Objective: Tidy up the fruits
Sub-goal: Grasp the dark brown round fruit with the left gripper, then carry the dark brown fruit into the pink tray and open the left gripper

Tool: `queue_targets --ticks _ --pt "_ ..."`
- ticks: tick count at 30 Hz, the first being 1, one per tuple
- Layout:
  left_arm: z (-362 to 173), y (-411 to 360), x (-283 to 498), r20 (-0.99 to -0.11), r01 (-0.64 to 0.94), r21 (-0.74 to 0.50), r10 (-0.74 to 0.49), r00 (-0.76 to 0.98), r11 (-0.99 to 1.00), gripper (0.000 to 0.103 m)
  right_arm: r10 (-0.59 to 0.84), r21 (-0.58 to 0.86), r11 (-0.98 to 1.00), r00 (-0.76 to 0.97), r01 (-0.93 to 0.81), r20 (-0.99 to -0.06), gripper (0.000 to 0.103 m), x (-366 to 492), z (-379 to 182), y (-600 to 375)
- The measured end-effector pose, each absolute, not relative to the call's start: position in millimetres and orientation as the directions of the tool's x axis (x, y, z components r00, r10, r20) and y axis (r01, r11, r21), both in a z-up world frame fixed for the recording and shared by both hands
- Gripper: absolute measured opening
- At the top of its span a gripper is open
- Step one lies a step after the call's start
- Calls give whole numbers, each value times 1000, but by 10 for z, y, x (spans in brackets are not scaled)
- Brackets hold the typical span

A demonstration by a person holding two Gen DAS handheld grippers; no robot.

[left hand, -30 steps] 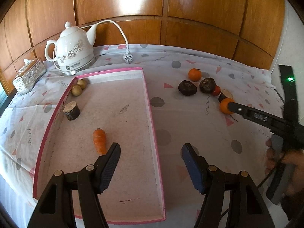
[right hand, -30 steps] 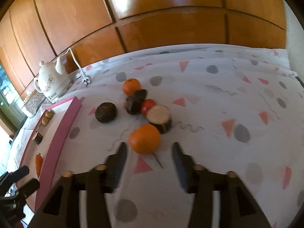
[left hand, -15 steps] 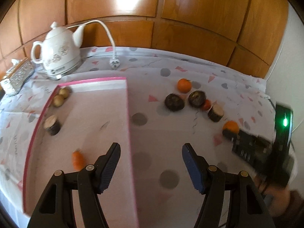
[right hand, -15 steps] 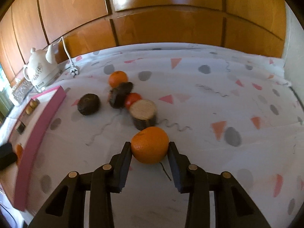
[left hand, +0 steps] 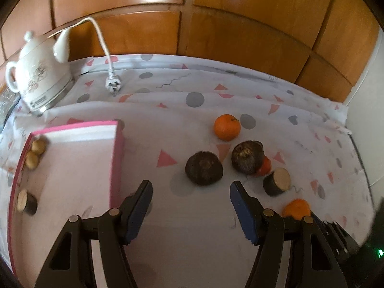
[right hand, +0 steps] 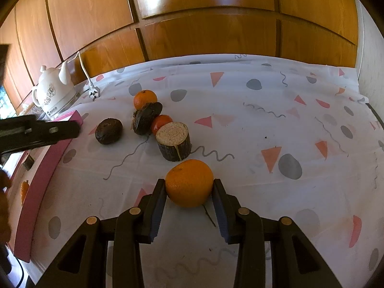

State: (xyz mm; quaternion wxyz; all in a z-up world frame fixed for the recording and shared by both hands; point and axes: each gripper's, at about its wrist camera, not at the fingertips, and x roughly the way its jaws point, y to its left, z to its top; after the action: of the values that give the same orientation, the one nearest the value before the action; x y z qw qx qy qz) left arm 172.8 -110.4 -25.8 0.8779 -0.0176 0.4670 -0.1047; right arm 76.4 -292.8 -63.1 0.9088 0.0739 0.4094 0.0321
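My right gripper (right hand: 189, 187) is gripping an orange (right hand: 189, 183) on the tablecloth (right hand: 240, 120), just in front of a log piece (right hand: 174, 141), its jaws having just been closing on it, while my left gripper (left hand: 190, 192) is hovering open and empty near a dark round fruit (left hand: 204, 171), beside the pink tray (left hand: 115, 158).

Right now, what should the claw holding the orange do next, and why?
Probably lift it a little. The right claw has just closed, its pads pressing both sides of the orange, which looks to still sit on the tablecloth. Lifting first clears the log slice before heading to the pink tray.
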Motion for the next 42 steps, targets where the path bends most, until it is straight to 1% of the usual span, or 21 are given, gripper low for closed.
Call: queue_targets --ticks 9,10,11,12,13,19,23,26,29,32,42 --pt "-570 -1342 2127 -853 157 -89 -157 497 984 67 143 187 982 662 -4 -736 39 771 -670 -2954" --pt "-612 -1347 2152 -856 156 -94 -160 492 983 62 144 188 982 662 -4 -736 39 771 -673 -2956" --pt "-637 -1355 2155 -852 163 -90 -161 498 982 61 143 187 982 662 -4 -736 39 770 -672 -2954" --pt "-632 -1366 2135 -842 174 -80 -160 514 981 49 141 185 983 662 -4 -736 39 775 -671 -2947" --pt "-629 -1386 2118 -839 190 -76 -166 519 979 45 141 184 983 661 -4 -737 39 777 -672 -2945" --pt "-611 -1321 1770 -836 206 -92 -187 515 974 45 132 169 986 657 -7 -743 40 784 -683 -2915" --pt "-589 -1342 1344 -830 237 -74 -191 524 969 45 128 165 986 649 -5 -750 39 781 -661 -2914" --pt "-619 -1384 1076 -821 260 -63 -198 535 963 45 76 114 993 649 16 -757 39 730 -636 -2929" --pt "-652 -1428 839 -793 286 -29 -196 577 958 45 19 63 997 652 44 -758 39 625 -639 -3014" --pt "-722 -1470 762 -771 297 8 -183 610 955 46 -16 33 998 658 62 -752 39 555 -650 -3076" --pt "-772 -1440 724 -733 296 27 -183 655 955 46 -20 26 998 665 59 -747 39 534 -692 -3064"
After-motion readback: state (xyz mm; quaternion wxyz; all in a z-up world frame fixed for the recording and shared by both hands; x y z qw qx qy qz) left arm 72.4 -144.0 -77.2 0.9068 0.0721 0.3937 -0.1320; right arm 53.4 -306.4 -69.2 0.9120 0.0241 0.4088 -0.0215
